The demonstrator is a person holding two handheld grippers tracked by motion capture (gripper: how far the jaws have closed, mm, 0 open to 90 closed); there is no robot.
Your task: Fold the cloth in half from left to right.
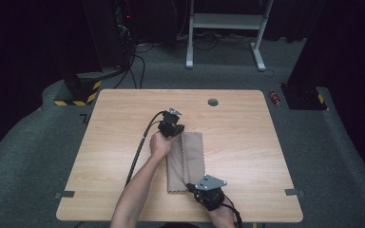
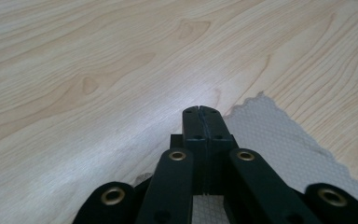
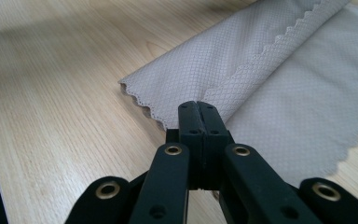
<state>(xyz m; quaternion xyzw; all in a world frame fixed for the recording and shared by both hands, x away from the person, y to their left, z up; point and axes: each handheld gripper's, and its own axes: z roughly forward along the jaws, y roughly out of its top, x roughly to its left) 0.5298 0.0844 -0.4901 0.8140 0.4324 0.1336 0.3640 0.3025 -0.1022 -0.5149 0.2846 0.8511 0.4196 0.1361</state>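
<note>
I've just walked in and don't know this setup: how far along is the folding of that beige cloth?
Done: one long side of the beige cloth already lies folded over, making a narrow strip on the wooden table. In hand: the left hand-held gripper sits shut at the far end and the right hand-held gripper shut at the near end; whether either pinches fabric is unclear. Left: probably a further fold, then letting go.

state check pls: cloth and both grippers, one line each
beige cloth: flat on the table, left part folded over onto the rest
left gripper: jaws shut, at the cloth's far edge
right gripper: jaws shut, over the cloth's near edge
</note>
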